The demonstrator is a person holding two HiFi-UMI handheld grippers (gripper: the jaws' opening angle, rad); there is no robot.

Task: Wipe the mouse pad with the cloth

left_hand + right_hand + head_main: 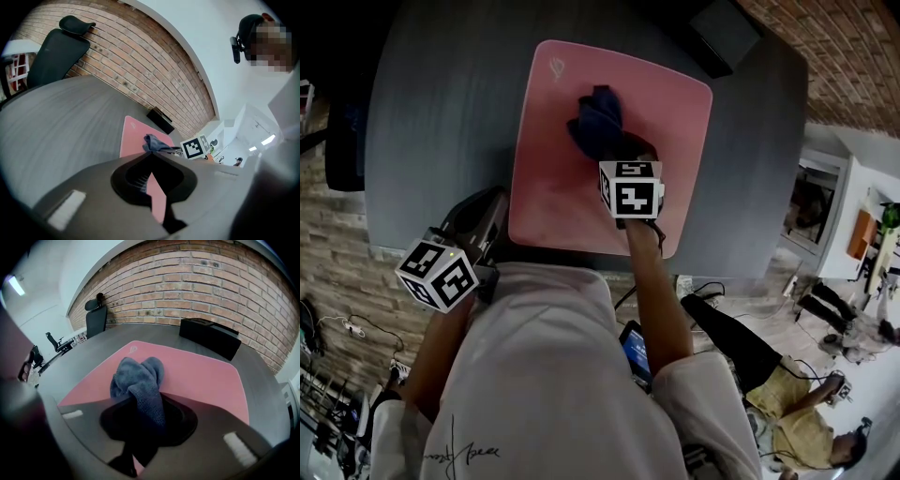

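The right gripper (pixel 619 150) is clamped on a bunched blue cloth (pixel 598 120), which rests on the far half of a pink mouse pad (pixel 553 187). The pad lies in the middle of the grey table (pixel 441 112), with its near edge close to the table's near edge. The left gripper (pixel 480 217), jaws closed together on nothing, is held at the table's near edge, just beside the pad's near left corner. A black box (pixel 722 37) sits at the table's far edge, beyond the pad's far right corner.
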